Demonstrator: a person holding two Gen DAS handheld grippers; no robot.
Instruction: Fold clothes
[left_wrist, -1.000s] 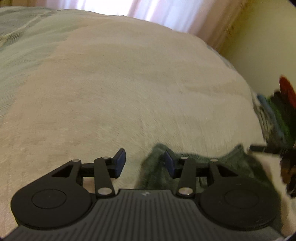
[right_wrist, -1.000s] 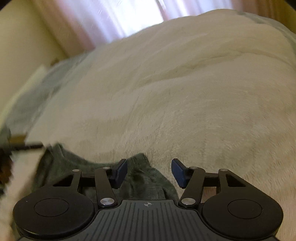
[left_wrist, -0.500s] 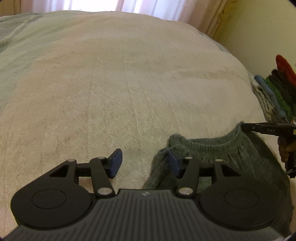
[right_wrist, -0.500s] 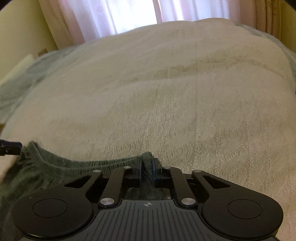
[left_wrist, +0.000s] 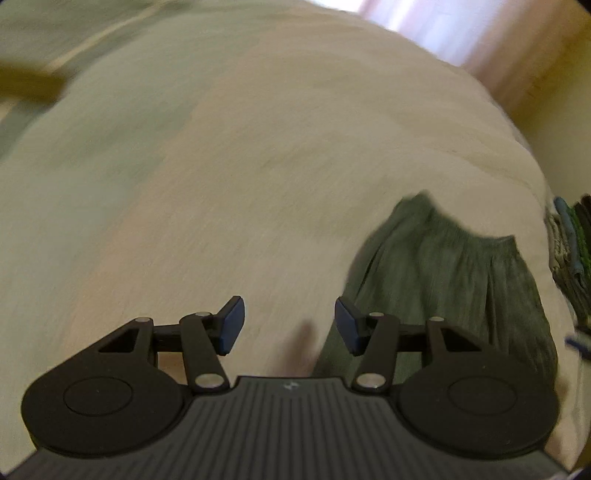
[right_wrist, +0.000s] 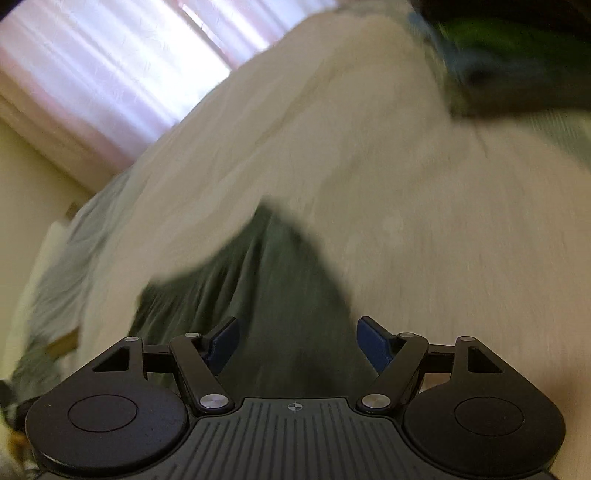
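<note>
A dark green garment (left_wrist: 450, 273) with a gathered waistband lies flat on the cream bedspread (left_wrist: 240, 177), at the right of the left wrist view. My left gripper (left_wrist: 289, 325) is open above the bedspread, just left of the garment's edge, holding nothing. In the right wrist view the same green garment (right_wrist: 258, 280) spreads ahead and beneath my right gripper (right_wrist: 297, 345), which is open with nothing between its fingers. Both views are blurred by motion.
A stack of folded clothes (left_wrist: 570, 243) sits at the bed's right edge; dark and green clothes (right_wrist: 517, 55) show at the top right of the right wrist view. Curtains (right_wrist: 122, 74) hang behind the bed. A grey-green blanket (right_wrist: 70, 266) lies at the left.
My right gripper was shut on the garment's waistband half a second ago and has opened and let it go. Both grippers have pulled back and swung; the garment now lies flat.
</note>
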